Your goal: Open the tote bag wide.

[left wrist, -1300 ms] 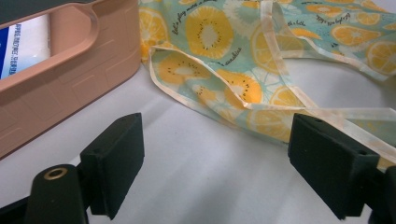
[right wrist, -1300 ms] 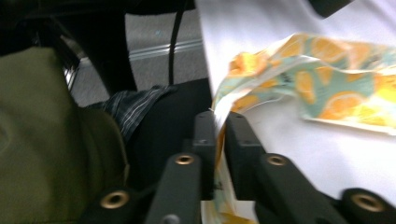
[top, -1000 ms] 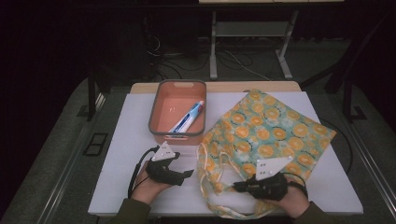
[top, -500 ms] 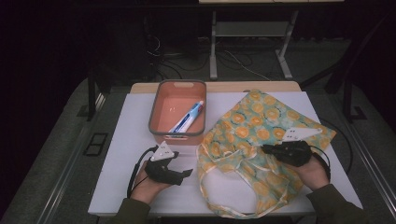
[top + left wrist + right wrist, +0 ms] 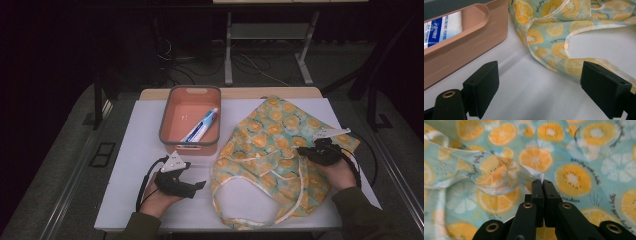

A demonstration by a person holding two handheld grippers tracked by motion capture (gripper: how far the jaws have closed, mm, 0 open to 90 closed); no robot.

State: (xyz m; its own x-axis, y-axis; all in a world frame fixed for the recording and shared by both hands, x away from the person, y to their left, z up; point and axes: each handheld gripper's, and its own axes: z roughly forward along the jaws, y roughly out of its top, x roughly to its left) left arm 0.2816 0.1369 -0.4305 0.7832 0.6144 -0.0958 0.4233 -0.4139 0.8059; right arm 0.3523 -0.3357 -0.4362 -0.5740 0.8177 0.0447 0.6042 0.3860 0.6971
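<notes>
Since a second ago, my right hand-held gripper [image 5: 306, 151] has carried the upper layer of the fruit-print tote bag [image 5: 280, 135] from the bag's near edge out toward its middle, jaws clamped on a fold of the cloth [image 5: 506, 180], I judge to spread the mouth open. Nearest me, my left hand-held gripper [image 5: 196, 185] rests on the white desk [image 5: 135, 150] with jaws wide and nothing between them, waiting just beside the bag's looped handle [image 5: 240, 220]. Beyond it stands the pink bin [image 5: 170, 112], touching the bag's edge, with a toothpaste tube [image 5: 201, 126] lying inside, probably meant for the bag.
</notes>
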